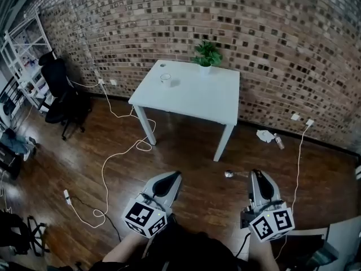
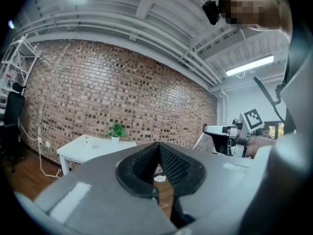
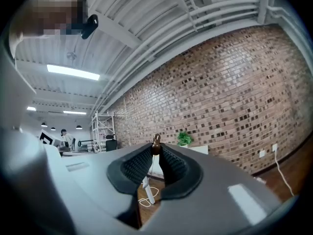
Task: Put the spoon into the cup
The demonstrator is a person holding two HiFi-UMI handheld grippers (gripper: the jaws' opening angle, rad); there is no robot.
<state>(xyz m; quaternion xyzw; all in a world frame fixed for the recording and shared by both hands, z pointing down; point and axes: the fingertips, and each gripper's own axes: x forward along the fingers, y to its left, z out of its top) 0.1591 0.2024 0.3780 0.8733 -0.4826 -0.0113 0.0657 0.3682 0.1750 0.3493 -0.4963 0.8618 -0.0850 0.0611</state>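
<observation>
Far ahead stands a white table [image 1: 192, 97] with a small white cup [image 1: 165, 78] near its back left corner. The table also shows small in the left gripper view [image 2: 83, 147]. My right gripper [image 1: 256, 174] is shut on a metal spoon [image 1: 229, 174], whose bowl sticks out to the left over the wooden floor. In the right gripper view the spoon [image 3: 156, 142] shows as a dark end pinched between the jaw tips [image 3: 156, 149]. My left gripper [image 1: 174, 176] is shut with nothing in it; its tips meet [image 2: 159, 145]. Both grippers are well short of the table.
A potted plant [image 1: 207, 54] sits at the table's back edge against the brick wall. A black office chair [image 1: 58, 89] and white shelves [image 1: 22, 49] are at the left. White cables [image 1: 110, 168] and a power strip [image 1: 66, 196] lie on the floor. Crumpled paper [image 1: 265, 135] lies right of the table.
</observation>
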